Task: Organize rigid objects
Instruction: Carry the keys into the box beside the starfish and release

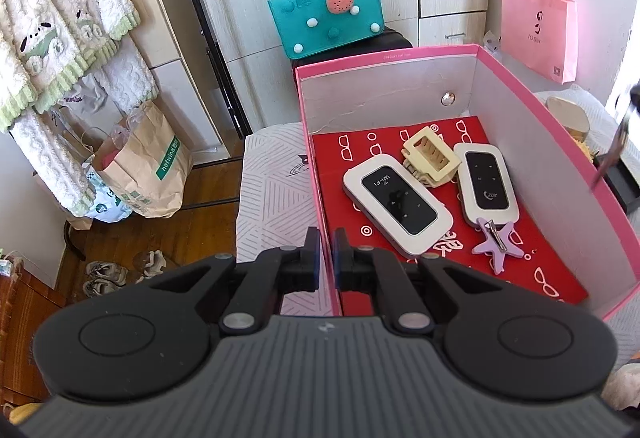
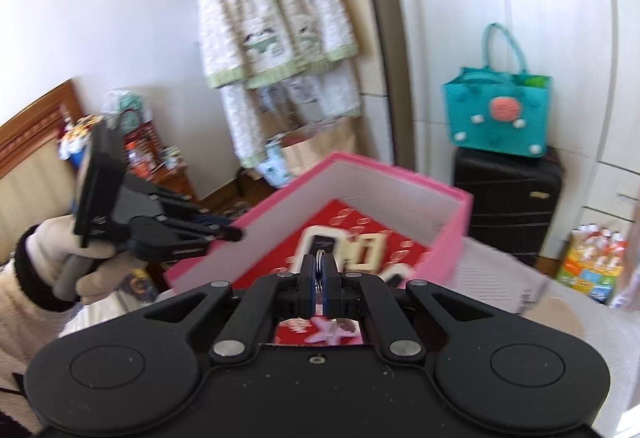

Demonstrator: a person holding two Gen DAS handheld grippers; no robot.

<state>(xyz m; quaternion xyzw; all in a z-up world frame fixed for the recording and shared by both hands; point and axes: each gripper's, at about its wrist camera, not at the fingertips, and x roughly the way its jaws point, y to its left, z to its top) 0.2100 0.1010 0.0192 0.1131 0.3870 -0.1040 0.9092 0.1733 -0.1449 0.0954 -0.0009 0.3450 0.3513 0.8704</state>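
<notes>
- Jaws of the left gripper (image 1: 327, 238) stand nearly closed around the near wall of the pink box (image 1: 560, 141), pinching its rim.
- Inside, on the red lining, lie a white Wi-Fi router (image 1: 396, 203), a cream hair claw (image 1: 430, 157), a second white router (image 1: 486, 179) and a purple star clip (image 1: 496, 244), all right of those jaws.
- Right gripper (image 2: 319, 272) hovers over the box, jaws narrow on what looks like a metal ring (image 2: 320, 258), though blur hides detail.
</notes>
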